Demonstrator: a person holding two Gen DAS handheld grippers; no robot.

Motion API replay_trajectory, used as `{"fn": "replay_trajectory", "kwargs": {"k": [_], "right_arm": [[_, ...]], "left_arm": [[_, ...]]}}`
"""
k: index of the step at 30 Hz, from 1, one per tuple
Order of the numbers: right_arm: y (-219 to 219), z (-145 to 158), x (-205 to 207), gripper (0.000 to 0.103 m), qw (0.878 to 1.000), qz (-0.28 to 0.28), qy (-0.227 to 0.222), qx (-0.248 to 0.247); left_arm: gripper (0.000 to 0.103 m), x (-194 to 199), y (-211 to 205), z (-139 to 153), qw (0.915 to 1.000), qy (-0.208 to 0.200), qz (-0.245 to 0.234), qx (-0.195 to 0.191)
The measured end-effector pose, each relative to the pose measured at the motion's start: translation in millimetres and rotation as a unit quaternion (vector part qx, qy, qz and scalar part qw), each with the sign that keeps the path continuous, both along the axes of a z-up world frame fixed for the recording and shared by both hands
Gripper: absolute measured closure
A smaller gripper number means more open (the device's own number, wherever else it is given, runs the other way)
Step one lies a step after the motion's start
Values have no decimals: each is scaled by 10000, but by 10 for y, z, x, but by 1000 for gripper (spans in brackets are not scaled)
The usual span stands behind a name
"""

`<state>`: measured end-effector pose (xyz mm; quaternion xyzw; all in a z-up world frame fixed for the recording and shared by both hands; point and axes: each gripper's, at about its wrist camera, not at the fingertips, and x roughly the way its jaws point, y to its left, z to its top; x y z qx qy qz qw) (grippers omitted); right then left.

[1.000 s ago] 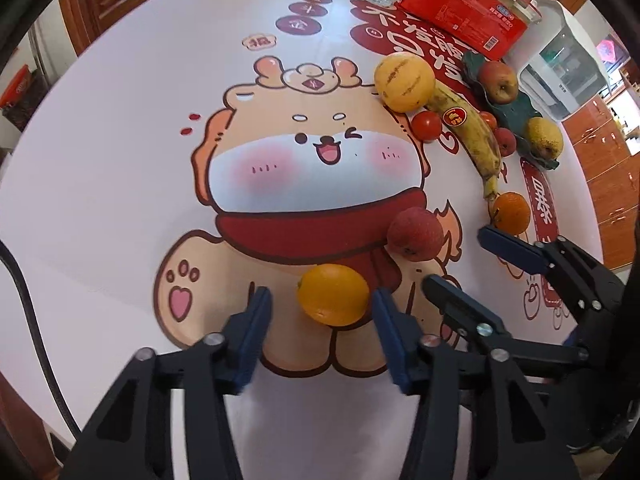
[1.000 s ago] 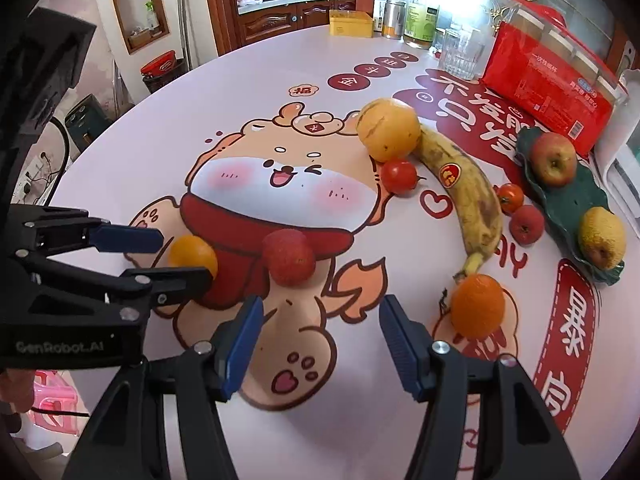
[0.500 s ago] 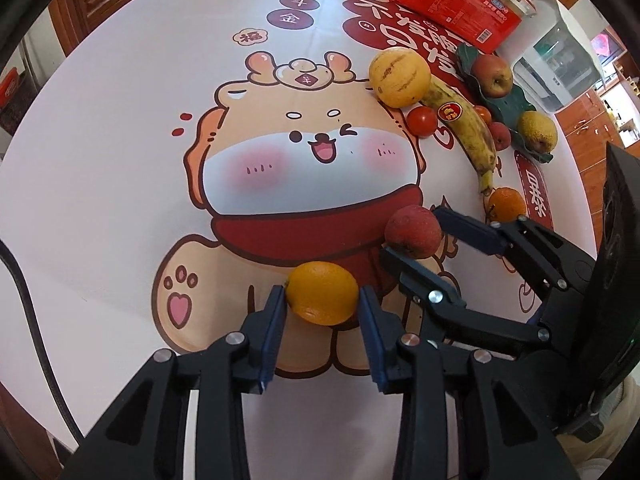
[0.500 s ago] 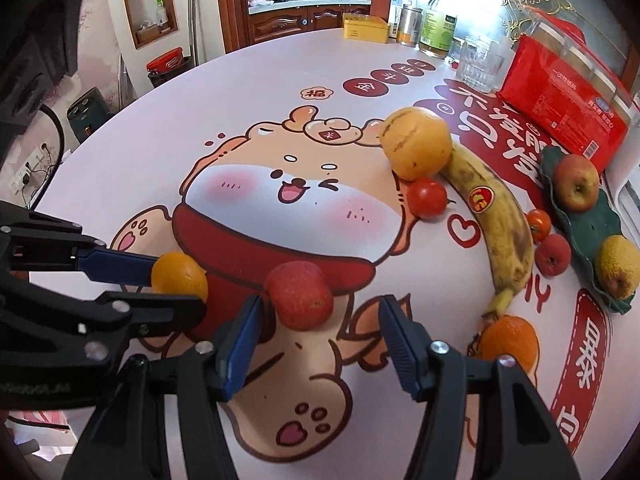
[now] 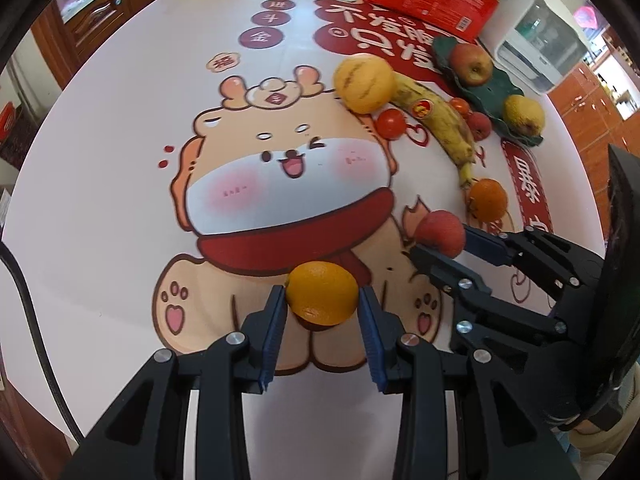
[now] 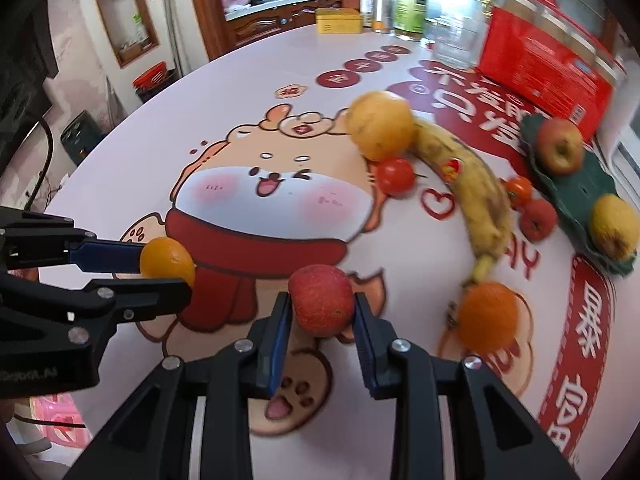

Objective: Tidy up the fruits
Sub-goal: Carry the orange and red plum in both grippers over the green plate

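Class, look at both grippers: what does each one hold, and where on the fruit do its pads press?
The left gripper holds an orange by its two opposite sides; the right gripper holds a red fruit likewise.

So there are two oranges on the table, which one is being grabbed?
The orange on the cartoon's red scarf, clamped in the left gripper. The other orange sits free at the banana's stem tip.

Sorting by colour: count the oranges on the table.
2: one orange gripped in the left gripper; another orange lies at the banana's stem end.
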<state>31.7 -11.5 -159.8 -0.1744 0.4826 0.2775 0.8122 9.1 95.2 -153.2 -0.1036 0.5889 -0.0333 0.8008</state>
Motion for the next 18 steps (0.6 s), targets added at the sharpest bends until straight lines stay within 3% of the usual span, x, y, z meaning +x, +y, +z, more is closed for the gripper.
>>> {"fn": "replay_trajectory", "kwargs": {"k": [5, 11, 18], "right_arm": [[-251, 203, -72, 73, 9996, -270, -93, 76], [-568, 547, -78, 73, 9965, -749, -307, 188], [-976, 1166, 75, 73, 9888, -1302, -614, 404]], "left_arm": [[68, 31, -221, 169, 9996, -143, -260, 21], [68, 133, -579, 619, 9956, -538, -770, 35], [68, 405, -1040, 1367, 9797, -1329, -1439, 427]]}}
